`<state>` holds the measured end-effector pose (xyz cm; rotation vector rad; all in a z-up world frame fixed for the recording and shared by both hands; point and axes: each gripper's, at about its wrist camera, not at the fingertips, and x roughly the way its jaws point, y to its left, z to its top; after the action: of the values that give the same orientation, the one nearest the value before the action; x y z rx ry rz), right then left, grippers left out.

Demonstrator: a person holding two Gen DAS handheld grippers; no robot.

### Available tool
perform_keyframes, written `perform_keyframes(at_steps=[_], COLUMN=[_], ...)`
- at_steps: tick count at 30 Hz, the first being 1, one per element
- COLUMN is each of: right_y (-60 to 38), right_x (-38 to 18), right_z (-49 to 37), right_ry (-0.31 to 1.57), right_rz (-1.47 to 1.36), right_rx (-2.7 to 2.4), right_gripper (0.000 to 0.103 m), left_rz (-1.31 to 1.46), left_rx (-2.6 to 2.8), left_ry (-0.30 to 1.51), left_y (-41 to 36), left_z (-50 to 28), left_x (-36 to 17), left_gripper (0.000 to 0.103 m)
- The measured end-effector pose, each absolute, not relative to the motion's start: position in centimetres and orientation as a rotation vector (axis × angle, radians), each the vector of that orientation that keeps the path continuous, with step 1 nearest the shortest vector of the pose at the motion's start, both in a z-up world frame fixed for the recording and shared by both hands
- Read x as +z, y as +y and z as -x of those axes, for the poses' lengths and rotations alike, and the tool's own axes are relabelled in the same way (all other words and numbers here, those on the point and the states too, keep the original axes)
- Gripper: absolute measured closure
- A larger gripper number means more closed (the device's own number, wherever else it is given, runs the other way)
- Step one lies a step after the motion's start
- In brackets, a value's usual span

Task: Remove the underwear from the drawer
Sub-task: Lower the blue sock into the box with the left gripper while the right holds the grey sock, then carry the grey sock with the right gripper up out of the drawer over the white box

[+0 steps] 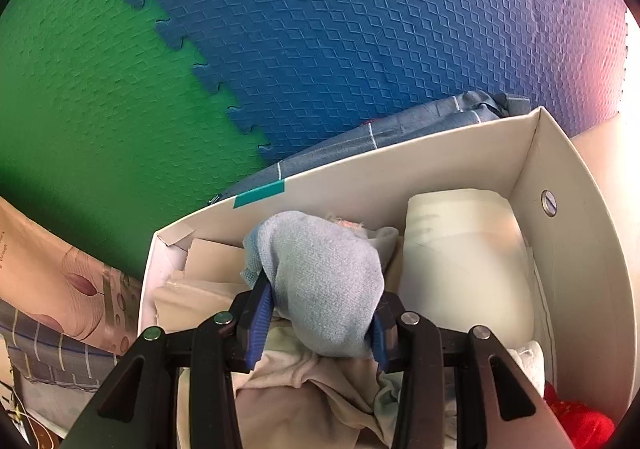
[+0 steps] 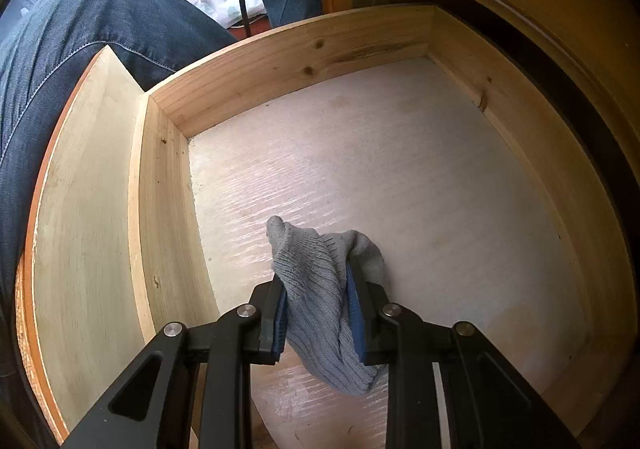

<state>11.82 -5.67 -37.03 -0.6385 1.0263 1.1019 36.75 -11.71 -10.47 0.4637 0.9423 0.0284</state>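
Grey ribbed knit garment [image 2: 320,297], bunched, crumpled.

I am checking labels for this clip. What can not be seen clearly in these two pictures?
- Left wrist view: the light blue cloth in the left hand-held gripper hides the clothes beneath it in the white box.
- Left wrist view: the red item is cut off by the edge.
- Right wrist view: the grey cloth in the right hand-held gripper is bunched; its type is unclear.
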Motion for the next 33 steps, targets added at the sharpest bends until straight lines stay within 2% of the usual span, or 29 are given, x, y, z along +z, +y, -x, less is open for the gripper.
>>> perform_keyframes(at_steps=[4, 13, 24, 33], right_y=[-5.7, -6.1, -9.1, -11.1], right_x=[-36.9, -35.9, -33.1, -30.8], right_z=[-11.7, -10.4, -9.6, -8.2], right_ry=[1.023, 1.005, 0.980, 0.954], right_rz=[0.646, 0.702, 0.720, 0.750], right_rx=[1.100, 1.062, 0.974, 0.901], right_gripper=[0.079, 0.079, 0.079, 0.079], left_rz=[-0.480, -0.485, -0.444, -0.346], left_rx=[0.047, 0.060, 0.044, 0.188], left_ry=[0.934, 0.883, 0.684, 0.521], left_y=[-11.9, -11.5, -8.2, 0.5], left_z=[-36.8, -35.0, -29.3, -22.7], left_x=[-10.5, -8.8, -3.6, -2.7], left_gripper=[0.048, 0.034, 0.030, 0.029])
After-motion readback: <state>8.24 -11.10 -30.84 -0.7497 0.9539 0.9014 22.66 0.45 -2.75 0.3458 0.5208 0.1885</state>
